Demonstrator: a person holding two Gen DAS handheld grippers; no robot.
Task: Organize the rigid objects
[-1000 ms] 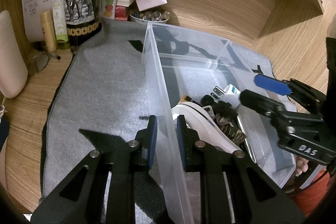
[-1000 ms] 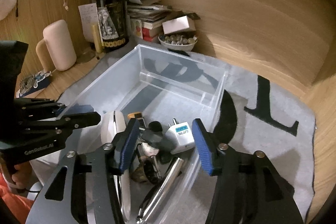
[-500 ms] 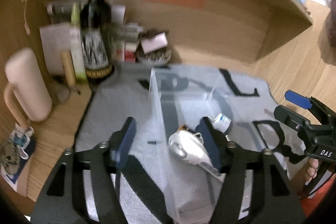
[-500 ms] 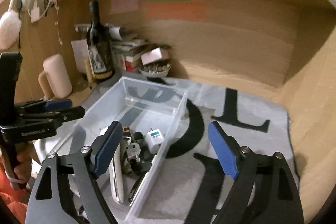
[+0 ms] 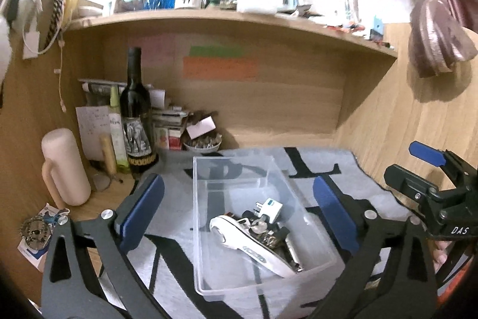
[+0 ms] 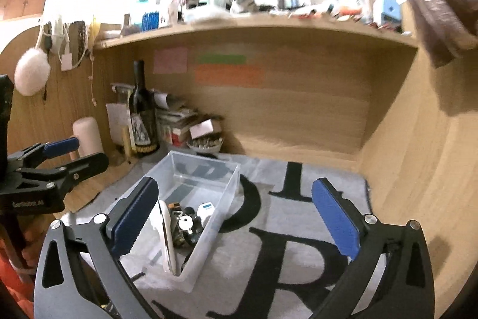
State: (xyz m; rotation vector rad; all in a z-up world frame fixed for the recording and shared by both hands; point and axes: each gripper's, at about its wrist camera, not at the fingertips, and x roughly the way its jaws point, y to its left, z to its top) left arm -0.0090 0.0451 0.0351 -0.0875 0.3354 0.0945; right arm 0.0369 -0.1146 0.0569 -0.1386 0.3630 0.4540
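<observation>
A clear plastic bin (image 5: 239, 169) stands on a grey mat with black letters (image 5: 328, 166). Its near end holds a white curved device (image 5: 248, 244), a white plug adapter (image 5: 270, 207), keys and small dark items. My left gripper (image 5: 239, 208) is wide open and empty, raised above and behind the bin. My right gripper (image 6: 236, 217) is wide open and empty, also raised, with the bin (image 6: 206, 175) below its left finger. The plug adapter (image 6: 206, 208) and white device (image 6: 167, 235) show there too.
A dark wine bottle (image 5: 136, 121), a cream mug (image 5: 64, 166), books, a small bowl (image 5: 203, 142) and papers crowd the back left corner. A wooden shelf (image 5: 227, 17) with bottles runs overhead. Wooden walls close the back and right.
Both grippers have opened wide and pulled back and up from the bin. The left one let go of the bin's wall. The bin stays on the mat.
</observation>
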